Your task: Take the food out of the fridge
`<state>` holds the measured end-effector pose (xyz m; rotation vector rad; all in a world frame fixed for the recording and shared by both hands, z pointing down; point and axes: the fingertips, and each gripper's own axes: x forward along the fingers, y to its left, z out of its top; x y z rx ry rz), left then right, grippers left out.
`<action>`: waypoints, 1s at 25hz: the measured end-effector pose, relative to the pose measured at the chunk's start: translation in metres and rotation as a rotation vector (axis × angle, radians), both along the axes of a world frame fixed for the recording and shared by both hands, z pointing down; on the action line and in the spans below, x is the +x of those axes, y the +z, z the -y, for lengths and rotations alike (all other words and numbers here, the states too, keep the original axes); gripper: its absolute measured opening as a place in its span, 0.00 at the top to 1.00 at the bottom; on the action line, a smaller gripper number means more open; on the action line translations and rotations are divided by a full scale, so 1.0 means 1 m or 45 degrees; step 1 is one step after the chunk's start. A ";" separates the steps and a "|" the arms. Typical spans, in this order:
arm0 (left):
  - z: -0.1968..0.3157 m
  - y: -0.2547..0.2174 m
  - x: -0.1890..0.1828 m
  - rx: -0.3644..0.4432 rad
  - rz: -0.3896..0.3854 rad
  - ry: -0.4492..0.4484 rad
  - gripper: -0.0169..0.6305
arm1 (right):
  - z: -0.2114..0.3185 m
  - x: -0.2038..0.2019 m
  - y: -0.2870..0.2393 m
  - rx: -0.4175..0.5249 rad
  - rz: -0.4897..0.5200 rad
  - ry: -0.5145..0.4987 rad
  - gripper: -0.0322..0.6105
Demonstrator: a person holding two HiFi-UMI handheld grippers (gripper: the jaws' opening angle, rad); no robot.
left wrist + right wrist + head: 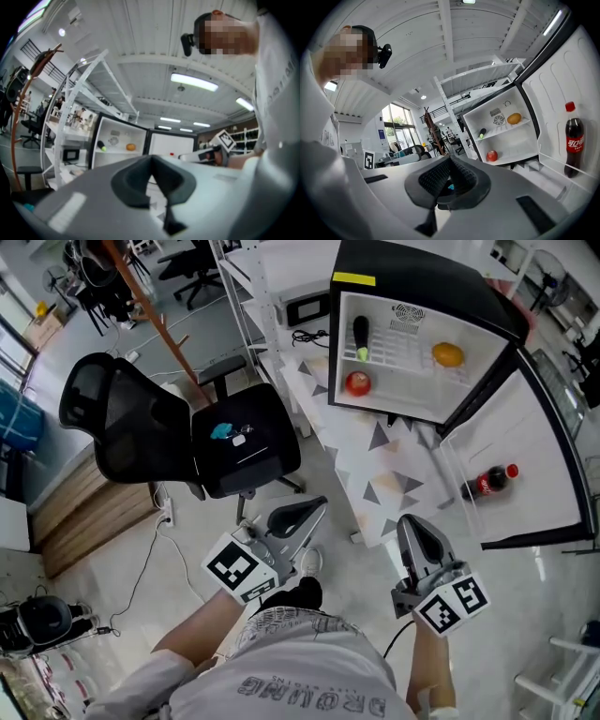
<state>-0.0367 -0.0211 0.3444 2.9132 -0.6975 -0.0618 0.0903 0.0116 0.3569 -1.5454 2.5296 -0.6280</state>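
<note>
**Op:** Head view, where's the food?
**Ann:** All inside the black mini fridge with the white interior (412,268). Its door is wide open and it stands on the white table with grey triangles (370,460). The round red apple (358,382) is on the bottom level. The yellow-orange round fruit (448,354) and the dark long vegetable with a green tip (361,338) are on the wire shelf above. The dark cola bottle with a red cap (489,482) is in the door rack.
**Op:** And the tongs?
**Ann:** Your left gripper (322,503) and right gripper (408,521) sit low in frame. Both point toward the fridge and are well apart from it. A black mesh office chair (141,427) is on your left.
**Op:** Left gripper view?
**Ann:** The left gripper (151,161) has its jaws pressed together with nothing between them. The fridge (119,136) is far ahead, with the yellow-orange round fruit (131,146) and the vegetable (101,146) on its shelf.
**Op:** Right gripper view?
**Ann:** The right gripper (450,161) has its pads fully together and holds nothing. The fridge (513,138) is ahead, a bit to the right. The apple (491,155) is low and the fruit (513,118) and vegetable (482,133) are on the shelf. The cola bottle (573,140) stands upright in the door rack.
</note>
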 end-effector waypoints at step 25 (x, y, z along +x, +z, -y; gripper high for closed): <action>0.100 -0.010 -0.034 0.018 -0.044 0.015 0.96 | 0.100 -0.032 -0.020 0.035 -0.048 0.039 0.95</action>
